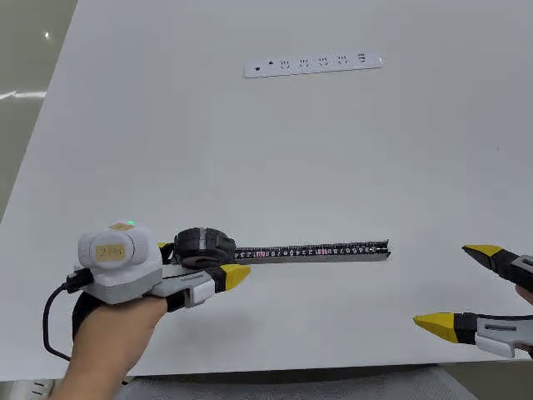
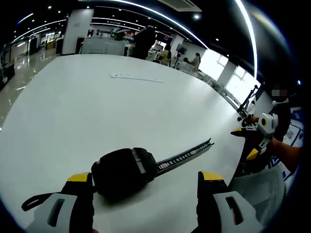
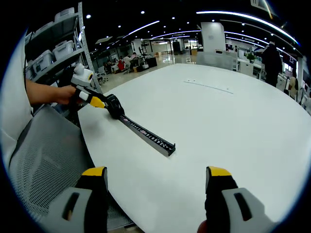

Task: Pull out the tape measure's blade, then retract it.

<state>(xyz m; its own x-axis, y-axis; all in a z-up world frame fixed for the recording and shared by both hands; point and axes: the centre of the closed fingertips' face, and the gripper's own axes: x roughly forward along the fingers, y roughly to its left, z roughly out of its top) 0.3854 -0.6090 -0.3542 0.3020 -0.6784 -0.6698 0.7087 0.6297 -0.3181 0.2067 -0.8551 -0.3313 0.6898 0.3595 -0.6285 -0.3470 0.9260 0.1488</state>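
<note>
Since the blade (image 1: 312, 251) lies out by the desk's (image 1: 250, 150) near edge, retraction remains.
Left tongs (image 2: 146, 176) spread astride the case (image 2: 121, 170); right tongs (image 3: 156, 171) spread.

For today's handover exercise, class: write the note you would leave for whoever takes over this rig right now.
Left gripper: open, fingers either side of the tape measure case, not clamped on it.
Right gripper: open, holds nothing, off beyond the blade tip.
The blade lies drawn out flat on the white table.
Done: the pull-out.
Left: retract the blade.
</note>
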